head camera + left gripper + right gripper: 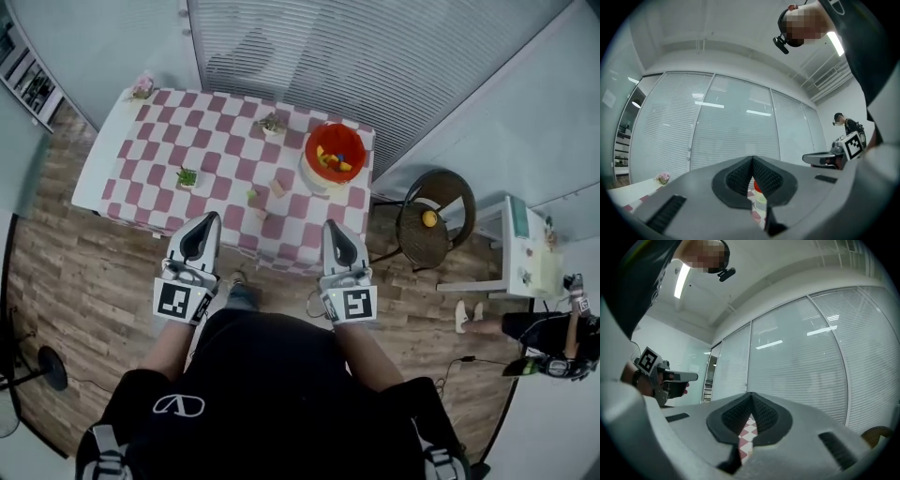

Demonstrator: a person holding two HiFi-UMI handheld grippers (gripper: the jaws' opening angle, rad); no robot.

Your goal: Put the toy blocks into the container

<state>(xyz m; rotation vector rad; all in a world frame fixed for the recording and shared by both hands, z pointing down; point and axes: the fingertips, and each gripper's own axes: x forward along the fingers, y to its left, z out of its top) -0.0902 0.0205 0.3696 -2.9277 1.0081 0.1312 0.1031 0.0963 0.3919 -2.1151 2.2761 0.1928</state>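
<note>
**Both grippers empty, blocks wait on the table**

The left gripper (208,223) and the right gripper (331,227) are both squeezed closed. Their dark pads meet at the tip, and there is nothing between them. That makes sense, because there is nothing to carry yet. The person holds them out flat, side by side and pointing at the table (169,141). They are on the near side of the table and not over the blocks. It looks like the start of a reach, not a grab.

The red container (349,141) stands near the right end of the checked cloth. Some bright toy blocks (330,161) are already inside it, so part of the job looks done. One light-coloured block (277,187) lies loose on the cloth, just beside the container. That means only a short trip for it.

A small green thing (253,197) lies close to that block. It is too tiny to tell if it is a block or a bit of plant. Little potted plants (187,176) stand farther off and are not in the way.

The right gripper is nearer the container, so it may suit the loose block best. Its jaws would have to open first.
</note>
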